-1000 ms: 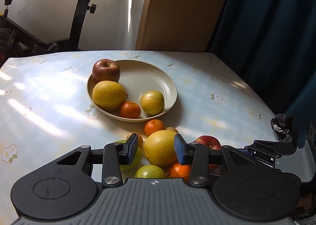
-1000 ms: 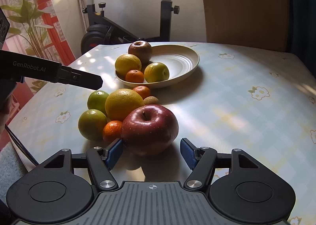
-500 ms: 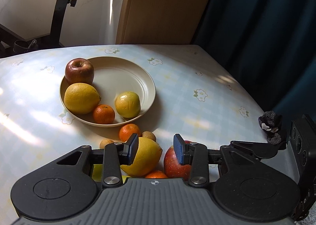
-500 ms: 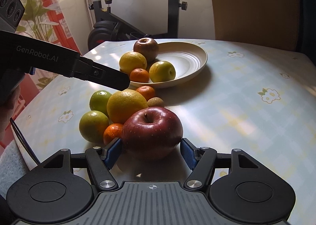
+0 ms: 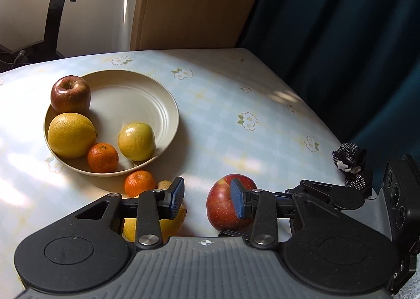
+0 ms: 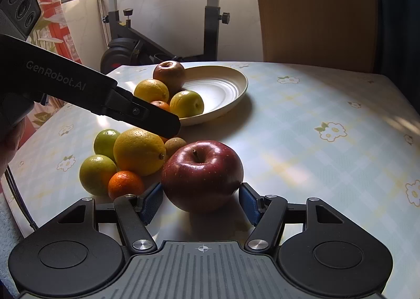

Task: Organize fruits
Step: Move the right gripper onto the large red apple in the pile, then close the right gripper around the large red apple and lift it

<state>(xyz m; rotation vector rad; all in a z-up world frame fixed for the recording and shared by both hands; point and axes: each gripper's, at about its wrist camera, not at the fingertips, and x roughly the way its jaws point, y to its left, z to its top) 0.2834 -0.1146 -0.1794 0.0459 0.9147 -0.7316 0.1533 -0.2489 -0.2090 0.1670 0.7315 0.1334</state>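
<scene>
large glossy red apple (image 6: pixel 202 175) on the floral tabletop (image 6: pixel 315 120), nearest of the loose fruit | right tool (image 6: pixel 201 202) straddles it, blue pads just off its sides, not yet clamped | left tool (image 5: pixel 207 198) empty, narrowly parted over the pile | cream round plate (image 6: pixel 231 83) probably its destination

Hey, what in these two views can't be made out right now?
- Left wrist view: the large yellow citrus is mostly hidden behind the left tool.
- Right wrist view: the mandarin on the plate and another by the kiwi are covered by the left tool's finger.
- Right wrist view: the red apple sits between the right tool; whether the pads touch it is unclear.
</scene>
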